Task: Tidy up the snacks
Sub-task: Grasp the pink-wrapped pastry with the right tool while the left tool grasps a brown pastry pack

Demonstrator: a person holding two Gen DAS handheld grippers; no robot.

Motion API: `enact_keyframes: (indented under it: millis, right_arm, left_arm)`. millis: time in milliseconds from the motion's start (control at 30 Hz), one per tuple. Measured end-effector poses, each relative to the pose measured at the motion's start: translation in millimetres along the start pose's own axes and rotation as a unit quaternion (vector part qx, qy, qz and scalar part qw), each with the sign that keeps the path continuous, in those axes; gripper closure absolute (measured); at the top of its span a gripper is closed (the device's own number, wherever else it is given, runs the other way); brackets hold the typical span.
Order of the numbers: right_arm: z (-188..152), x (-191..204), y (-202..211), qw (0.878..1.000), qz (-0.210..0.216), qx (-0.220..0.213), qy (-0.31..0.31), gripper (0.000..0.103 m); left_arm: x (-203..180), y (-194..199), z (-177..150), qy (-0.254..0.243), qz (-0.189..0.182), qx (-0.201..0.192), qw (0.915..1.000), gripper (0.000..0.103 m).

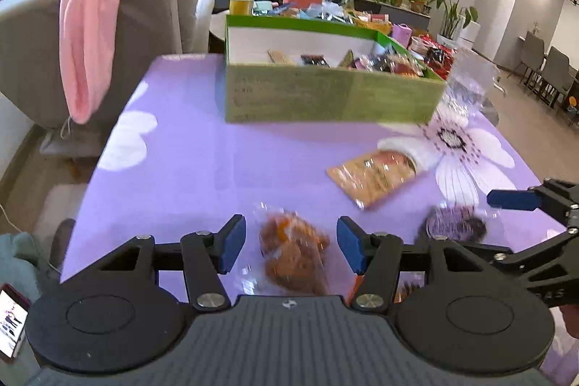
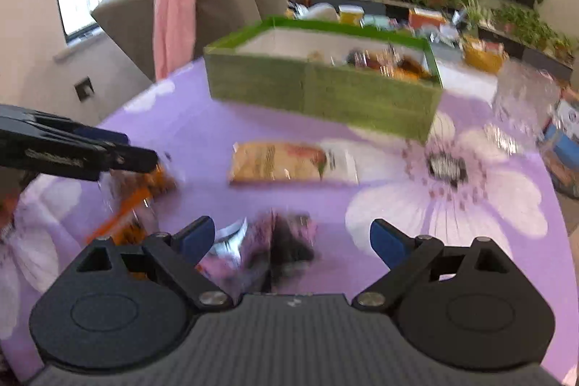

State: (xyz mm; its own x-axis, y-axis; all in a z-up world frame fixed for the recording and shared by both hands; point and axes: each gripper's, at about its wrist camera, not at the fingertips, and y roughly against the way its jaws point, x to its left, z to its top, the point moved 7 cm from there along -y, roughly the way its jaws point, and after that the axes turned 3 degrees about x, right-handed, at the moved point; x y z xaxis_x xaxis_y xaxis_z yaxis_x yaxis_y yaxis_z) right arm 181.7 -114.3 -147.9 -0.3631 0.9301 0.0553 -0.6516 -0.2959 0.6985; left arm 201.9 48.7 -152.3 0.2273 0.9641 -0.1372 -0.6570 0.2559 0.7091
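Three wrapped snacks left on purple floral counter (image 1: 188, 147); several in green cardboard box (image 1: 325, 93) (both grippers' fingers open, empty).

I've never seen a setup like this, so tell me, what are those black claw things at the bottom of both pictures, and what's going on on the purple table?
Those are two hand-held grippers, each with a camera looking along its fingers. One picture is from the left gripper, the other from the right gripper. Both are open and hold nothing. On the purple flowered table stand a green box already holding snacks and a flat orange packet. A clear bag of orange-brown snacks lies between the left fingers, a purple wrapped snack between the right. The pictures are blurred.
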Motion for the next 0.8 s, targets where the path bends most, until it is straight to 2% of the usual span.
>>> enact_keyframes:
  millis: [133,300,800]
  right_arm:
    - [-15,-3,1,0.999,0.013,0.006,-0.030,0.040]
    - [-18,-1,-3,1.000,0.001,0.011,-0.025,0.040]
    - [-16,9,-12,0.999,-0.006,0.009,-0.041,0.040]
  left_arm:
    - [1,-6,-11,0.004,0.002,0.015,0.9999,0.050]
    - [3,-10,-18,0.011,0.011,0.025,0.9996,0.050]
    - [2,-13,-17,0.020,0.028,0.017,0.9993,0.050]
